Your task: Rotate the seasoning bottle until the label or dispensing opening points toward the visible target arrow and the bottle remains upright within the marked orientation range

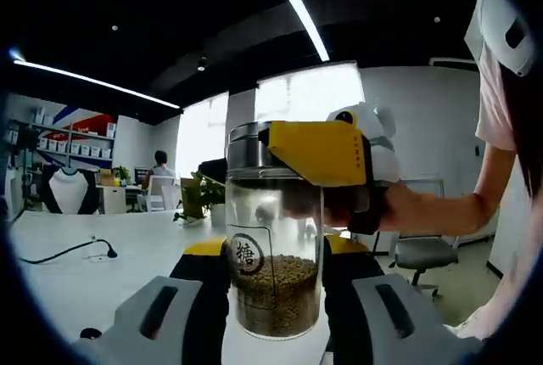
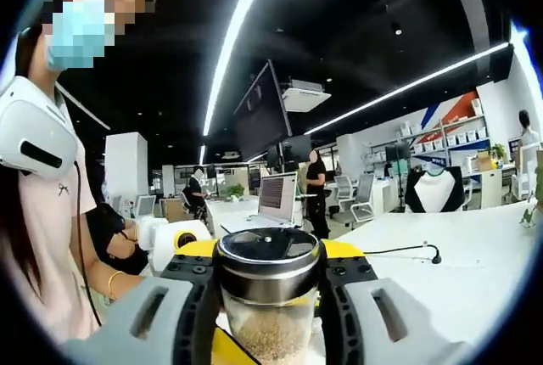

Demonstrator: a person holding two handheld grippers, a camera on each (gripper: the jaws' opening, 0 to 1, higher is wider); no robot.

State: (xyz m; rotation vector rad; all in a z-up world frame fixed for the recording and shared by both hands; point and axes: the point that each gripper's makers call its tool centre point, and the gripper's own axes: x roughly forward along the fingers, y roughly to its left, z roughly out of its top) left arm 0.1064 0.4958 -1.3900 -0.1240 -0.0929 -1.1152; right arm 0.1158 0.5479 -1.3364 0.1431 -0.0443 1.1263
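The seasoning bottle [image 1: 273, 255] is a clear glass jar with a steel lid, about a third full of brownish grains. It stands upright above the white table [image 1: 93, 280], and a round black label [image 1: 245, 254] faces the left gripper view. My left gripper [image 1: 276, 250] is shut on its lower body, black pads against both sides. My right gripper [image 1: 316, 154], yellow and black, comes in from the right and holds the lid. In the right gripper view the steel lid [image 2: 269, 261] sits between the jaws of my right gripper [image 2: 269, 278], which is shut on it.
A person in a pink top [image 2: 51, 212] stands close, one arm [image 1: 441, 208] reaching in. A black cable [image 1: 72, 251] lies on the table [image 2: 458, 272]. Farther off are a mannequin bust [image 2: 435, 189], a monitor [image 2: 277, 197], an office chair [image 1: 422, 255] and shelves.
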